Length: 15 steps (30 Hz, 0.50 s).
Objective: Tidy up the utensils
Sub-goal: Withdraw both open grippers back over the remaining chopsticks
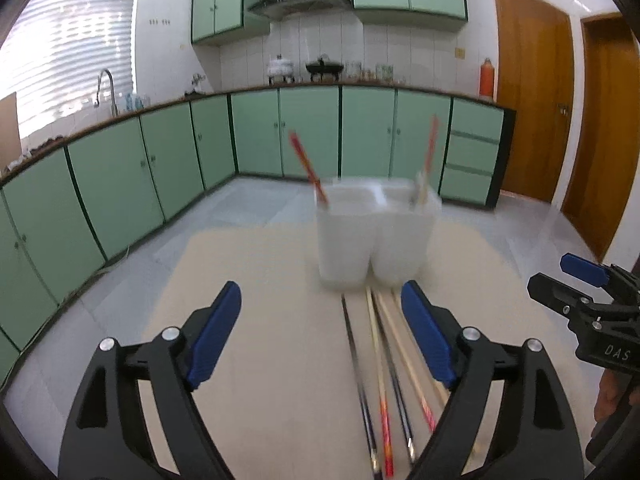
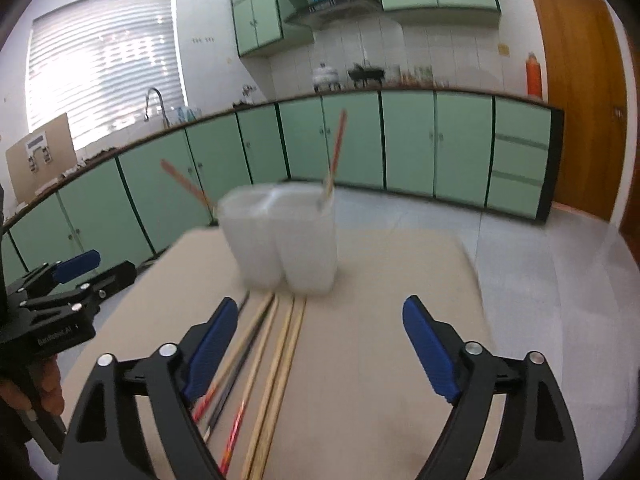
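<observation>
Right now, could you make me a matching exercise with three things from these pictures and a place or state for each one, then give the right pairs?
Things:
1. left tool
2. white holder
3. loose chopsticks

Places or states:
A. lying flat on the beige table
B. standing upright, one chopstick leaning in each compartment
C. open, holding nothing

Right pairs: 1-C, 2-B, 3-A
</observation>
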{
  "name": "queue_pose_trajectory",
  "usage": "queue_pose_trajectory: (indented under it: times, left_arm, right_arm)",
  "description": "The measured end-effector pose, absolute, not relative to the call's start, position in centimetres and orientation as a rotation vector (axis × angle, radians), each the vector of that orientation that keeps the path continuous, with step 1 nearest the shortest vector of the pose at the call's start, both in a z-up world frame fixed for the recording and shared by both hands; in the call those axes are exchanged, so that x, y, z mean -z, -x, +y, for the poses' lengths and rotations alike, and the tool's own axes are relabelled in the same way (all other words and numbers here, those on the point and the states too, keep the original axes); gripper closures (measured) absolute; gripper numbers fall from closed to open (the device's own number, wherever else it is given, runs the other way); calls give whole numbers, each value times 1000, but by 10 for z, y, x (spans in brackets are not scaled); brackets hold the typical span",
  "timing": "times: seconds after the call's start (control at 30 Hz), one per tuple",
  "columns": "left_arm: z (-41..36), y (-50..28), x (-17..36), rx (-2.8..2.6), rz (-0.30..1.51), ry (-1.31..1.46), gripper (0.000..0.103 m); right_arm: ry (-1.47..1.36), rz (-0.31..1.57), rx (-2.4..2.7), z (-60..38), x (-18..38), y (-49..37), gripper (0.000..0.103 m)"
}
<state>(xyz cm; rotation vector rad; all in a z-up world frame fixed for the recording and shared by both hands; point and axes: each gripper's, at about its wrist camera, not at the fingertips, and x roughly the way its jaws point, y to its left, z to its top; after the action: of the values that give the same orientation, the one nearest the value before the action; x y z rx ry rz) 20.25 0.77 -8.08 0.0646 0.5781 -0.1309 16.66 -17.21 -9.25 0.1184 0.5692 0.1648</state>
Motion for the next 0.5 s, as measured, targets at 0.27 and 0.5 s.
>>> queue_pose_trajectory:
  times: [0.27, 0.5]
  left_arm:
    - [18, -180, 133, 126, 693, -121, 22]
    - [22, -163, 155, 119, 742, -99, 23]
  right_arm:
    - [-91, 665, -154, -159, 143, -134, 19]
    - [-77, 704, -156, -149, 160, -119, 32]
